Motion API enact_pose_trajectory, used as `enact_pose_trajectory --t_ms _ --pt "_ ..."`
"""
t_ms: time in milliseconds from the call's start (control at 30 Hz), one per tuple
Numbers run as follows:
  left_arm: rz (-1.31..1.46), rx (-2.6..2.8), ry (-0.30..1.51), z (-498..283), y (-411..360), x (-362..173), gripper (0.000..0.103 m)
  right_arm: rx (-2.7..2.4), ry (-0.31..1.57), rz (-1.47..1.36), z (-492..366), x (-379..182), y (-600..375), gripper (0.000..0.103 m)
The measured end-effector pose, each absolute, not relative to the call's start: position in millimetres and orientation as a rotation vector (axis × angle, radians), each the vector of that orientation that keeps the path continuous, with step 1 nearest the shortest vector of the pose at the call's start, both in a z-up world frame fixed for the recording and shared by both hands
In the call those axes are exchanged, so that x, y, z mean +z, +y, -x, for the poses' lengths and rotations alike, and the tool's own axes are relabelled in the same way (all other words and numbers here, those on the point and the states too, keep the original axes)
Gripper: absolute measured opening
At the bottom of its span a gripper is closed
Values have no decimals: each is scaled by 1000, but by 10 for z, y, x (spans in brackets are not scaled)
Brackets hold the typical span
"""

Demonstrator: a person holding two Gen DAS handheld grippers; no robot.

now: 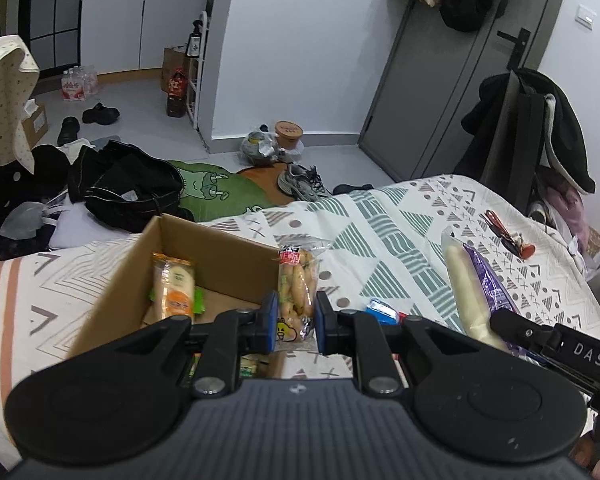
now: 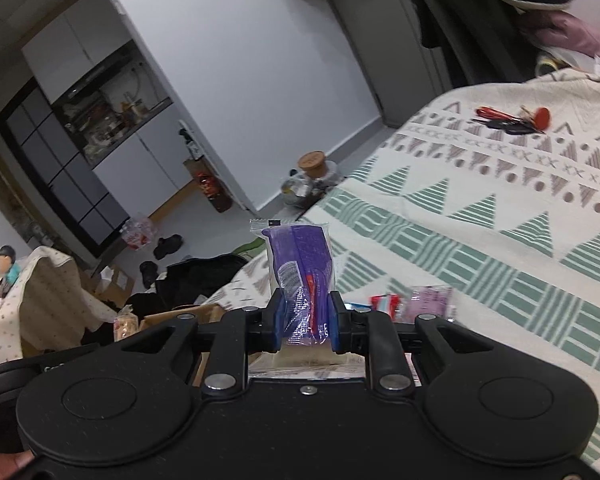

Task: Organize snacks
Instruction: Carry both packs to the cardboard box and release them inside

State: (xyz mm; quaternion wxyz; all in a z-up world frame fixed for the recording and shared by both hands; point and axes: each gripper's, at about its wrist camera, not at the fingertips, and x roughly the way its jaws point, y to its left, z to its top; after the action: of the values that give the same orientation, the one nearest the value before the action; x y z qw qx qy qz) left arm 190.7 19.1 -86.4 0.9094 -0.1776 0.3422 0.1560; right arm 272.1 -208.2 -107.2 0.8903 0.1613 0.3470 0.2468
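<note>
Left wrist view: the left gripper (image 1: 296, 316) is level and clamps a clear packet of bread sticks (image 1: 296, 286) upright at the right wall of the open cardboard box (image 1: 216, 256) on the bed (image 1: 379, 216).

Right wrist view: the right gripper (image 2: 304, 318) is rolled sideways above the bed's edge and grips a purple snack packet (image 2: 300, 264) upright.

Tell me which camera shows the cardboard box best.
The left wrist view. There the cardboard box sits open on the bed, its inside visible with an orange snack pack in it, just ahead of the left gripper. The right wrist view catches only a sliver of the box's rim behind the gripper body.
</note>
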Motion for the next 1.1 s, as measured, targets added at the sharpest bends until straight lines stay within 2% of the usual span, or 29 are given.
enact_pose_trajectory --t_ms 600,767,967,1100 --pt "477 365 752 -1805 804 -1113 18 606 746 -275 -2559 -1059 -1522 20" --pt "517 395 790 -1815 951 -1205 22 623 759 -272 -2551 -1079 -1367 20" --pt "547 395 786 -1759 1165 -1048 23 627 811 -246 -2518 -1155 -1079 20" --pt "549 402 774 -1730 1288 -961 31 620 818 -238 -2473 -1157 -913 20"
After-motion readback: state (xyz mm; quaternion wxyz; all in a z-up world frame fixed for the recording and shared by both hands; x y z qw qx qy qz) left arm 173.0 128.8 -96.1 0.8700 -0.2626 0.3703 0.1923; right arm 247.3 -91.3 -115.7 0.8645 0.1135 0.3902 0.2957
